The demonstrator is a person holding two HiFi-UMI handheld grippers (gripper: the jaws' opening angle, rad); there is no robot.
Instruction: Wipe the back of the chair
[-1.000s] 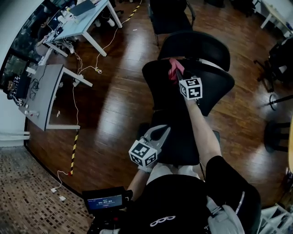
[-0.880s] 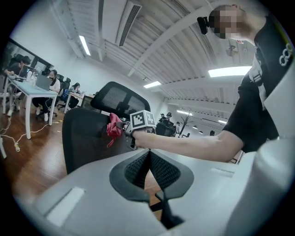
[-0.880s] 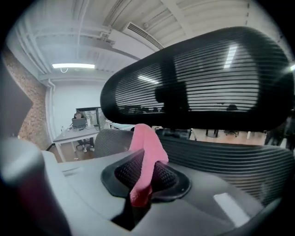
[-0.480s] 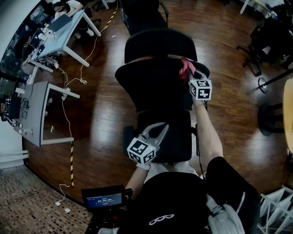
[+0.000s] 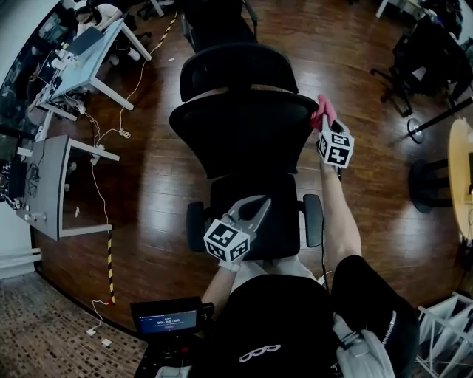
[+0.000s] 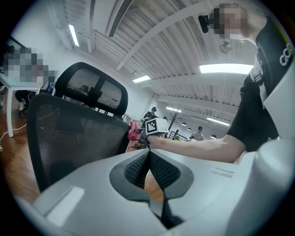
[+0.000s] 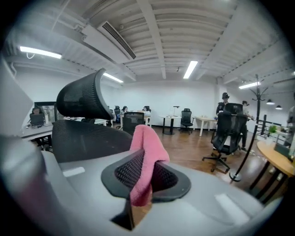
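Note:
A black office chair faces away from me, its mesh back (image 5: 240, 129) under a headrest (image 5: 235, 68) and its seat (image 5: 259, 218) nearest me. My right gripper (image 5: 326, 122) is shut on a pink cloth (image 5: 323, 111) at the right edge of the chair back. The right gripper view has the cloth (image 7: 146, 156) pinched between the jaws, with the mesh back (image 7: 87, 138) just to its left. Over the seat's front my left gripper (image 5: 260, 204) hangs shut and holds nothing. Its own view (image 6: 148, 155) looks up at the mesh back (image 6: 73, 138) and the cloth (image 6: 134, 131).
Desks (image 5: 89, 44) and a grey table (image 5: 55, 177) stand at the left with cables and striped tape (image 5: 111, 262) on the wood floor. A second chair (image 5: 214, 22) is behind, more chairs (image 5: 421, 52) are at the right, and a round table edge (image 5: 462, 177) is far right.
My right gripper has carried the pink cloth from the middle of the chair back's top to its right edge. The left gripper has stayed over the seat.

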